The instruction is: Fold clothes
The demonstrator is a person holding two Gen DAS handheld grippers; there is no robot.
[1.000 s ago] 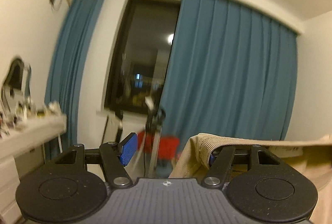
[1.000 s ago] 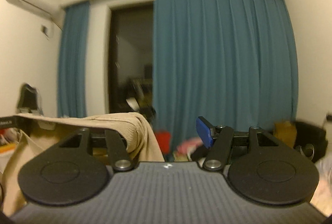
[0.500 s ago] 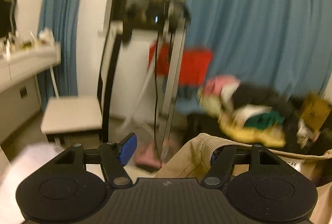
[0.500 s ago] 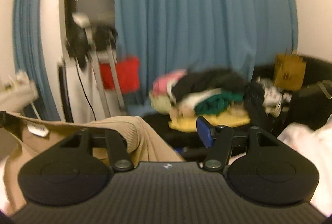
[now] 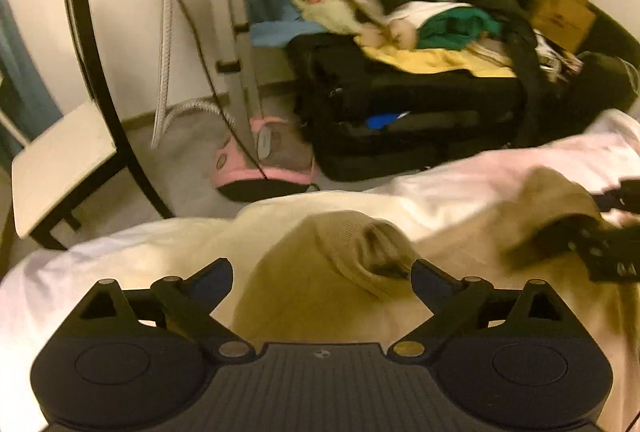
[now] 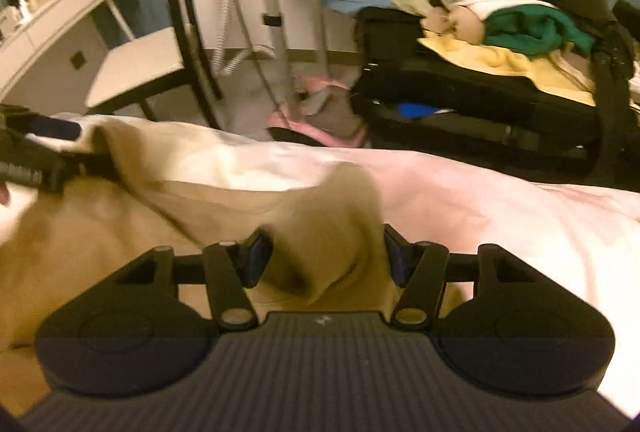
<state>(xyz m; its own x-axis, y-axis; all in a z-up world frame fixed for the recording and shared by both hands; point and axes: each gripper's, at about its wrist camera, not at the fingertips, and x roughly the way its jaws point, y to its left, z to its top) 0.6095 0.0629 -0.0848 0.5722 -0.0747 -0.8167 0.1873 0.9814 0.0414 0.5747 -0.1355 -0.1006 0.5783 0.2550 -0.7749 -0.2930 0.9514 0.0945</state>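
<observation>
The tan ribbed knit garment [image 5: 320,272] lies spread on the white-sheeted bed [image 6: 500,200], and laying it flat wants both corners let go evenly, then smoothed. The left gripper [image 5: 322,278] is opening wide, its jaws clear of the ribbed edge lying between them; the right gripper [image 6: 326,258] sits half open with a bunched fold between its pads, though blur hides whether they press. Beyond the bed, a black suitcase [image 5: 400,104] heaped with clothes and a white chair [image 6: 136,68] stand clear.
</observation>
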